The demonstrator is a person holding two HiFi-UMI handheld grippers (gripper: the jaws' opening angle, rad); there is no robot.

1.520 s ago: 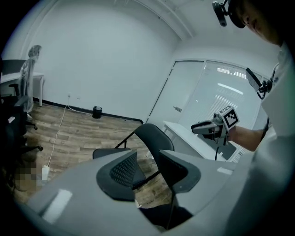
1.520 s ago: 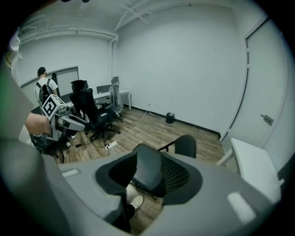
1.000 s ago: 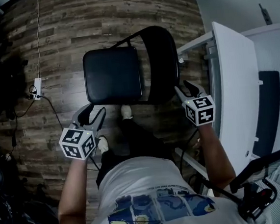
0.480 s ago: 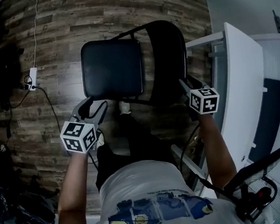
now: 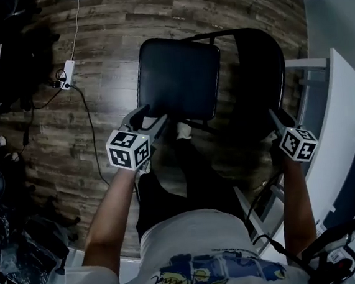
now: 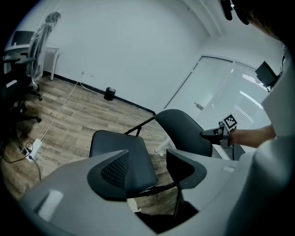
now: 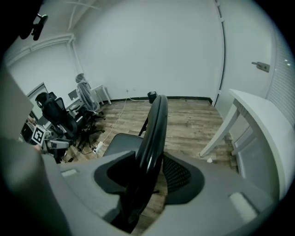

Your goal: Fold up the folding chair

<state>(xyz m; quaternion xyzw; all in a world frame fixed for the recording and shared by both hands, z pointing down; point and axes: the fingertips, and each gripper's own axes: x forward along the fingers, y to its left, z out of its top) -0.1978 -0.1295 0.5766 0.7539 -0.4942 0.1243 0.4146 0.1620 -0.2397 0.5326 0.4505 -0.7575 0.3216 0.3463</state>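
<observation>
A black folding chair stands unfolded on the wood floor, with its padded seat (image 5: 180,75) to the left of its backrest (image 5: 260,77). My left gripper (image 5: 148,117) is at the seat's near left corner. In the left gripper view the seat's (image 6: 120,150) front edge lies between the jaws of my left gripper (image 6: 147,156). These jaws have just been opening and do not press on it. My right gripper (image 5: 274,118) is at the backrest's near end. In the right gripper view the backrest's (image 7: 154,122) thin edge runs between the jaws of my right gripper (image 7: 148,156), close to both pads.
A white table (image 5: 343,110) stands close on the right of the chair. A power strip with its cable (image 5: 66,74) lies on the floor to the left. Office chairs (image 7: 60,115) crowd the far left. The person's legs and a shoe (image 5: 183,131) are just below the seat.
Both grippers have come down onto the chair: the left to the seat's front corner with its jaws wider, the right over the backrest's edge. The head view has swung, so the chair sits further right.
</observation>
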